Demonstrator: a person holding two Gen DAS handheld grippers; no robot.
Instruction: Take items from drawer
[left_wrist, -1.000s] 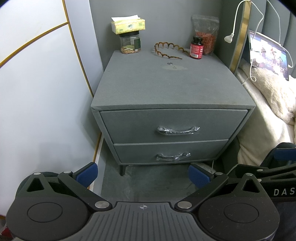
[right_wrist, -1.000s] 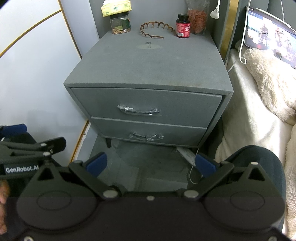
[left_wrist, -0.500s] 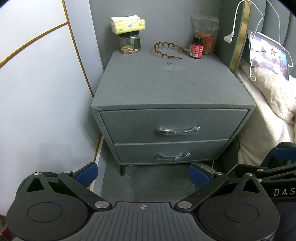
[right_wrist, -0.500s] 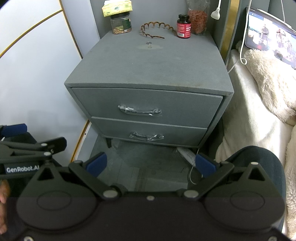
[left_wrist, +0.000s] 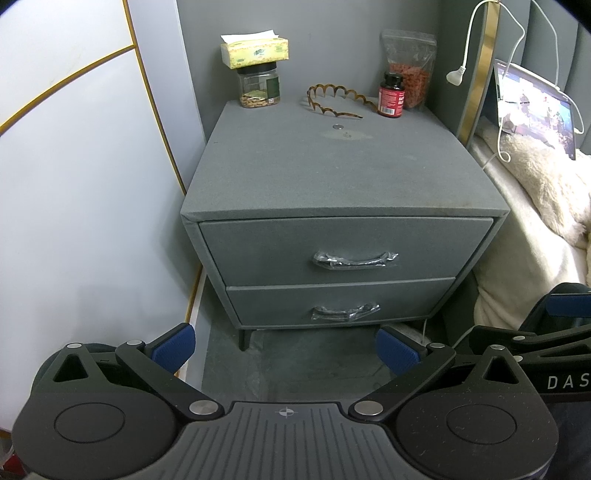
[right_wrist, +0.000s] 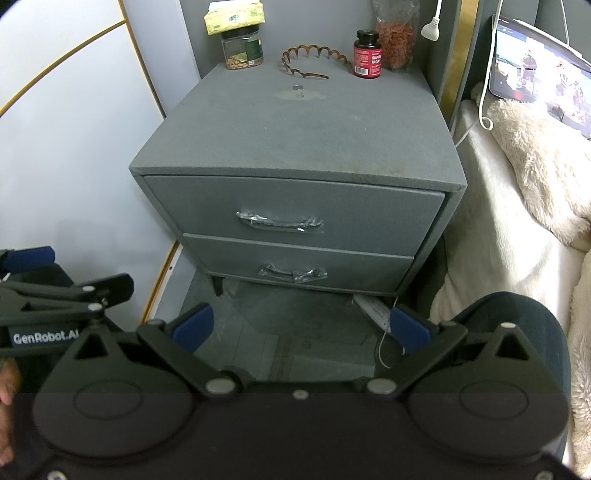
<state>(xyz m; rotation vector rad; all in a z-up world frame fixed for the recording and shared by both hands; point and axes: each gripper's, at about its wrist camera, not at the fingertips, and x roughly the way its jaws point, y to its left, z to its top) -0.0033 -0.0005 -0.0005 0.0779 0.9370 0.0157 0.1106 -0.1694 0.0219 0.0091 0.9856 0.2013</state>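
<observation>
A grey fabric nightstand (left_wrist: 332, 173) (right_wrist: 295, 129) stands ahead with two closed drawers. The top drawer (left_wrist: 347, 247) (right_wrist: 295, 214) carries a plastic-wrapped metal handle (left_wrist: 354, 259) (right_wrist: 279, 222); the bottom drawer (left_wrist: 340, 301) (right_wrist: 295, 267) has a similar handle (left_wrist: 345, 311) (right_wrist: 292, 273). My left gripper (left_wrist: 284, 345) is open and empty, low in front of the nightstand. Open and empty too, my right gripper (right_wrist: 301, 328) hovers over the floor before the bottom drawer. The drawers' contents are hidden.
On the nightstand's back edge sit a nut jar (left_wrist: 258, 88) under a tissue box (left_wrist: 255, 51), a brown headband (left_wrist: 332, 101), a red bottle (left_wrist: 391, 95) and a bag of red berries (left_wrist: 408, 70). A bed with cream blankets (right_wrist: 517, 221) lies right, a white wall panel (left_wrist: 74, 184) left.
The right wrist view has drifted slightly, with the nightstand sitting a touch lower in frame. The left gripper is still.
</observation>
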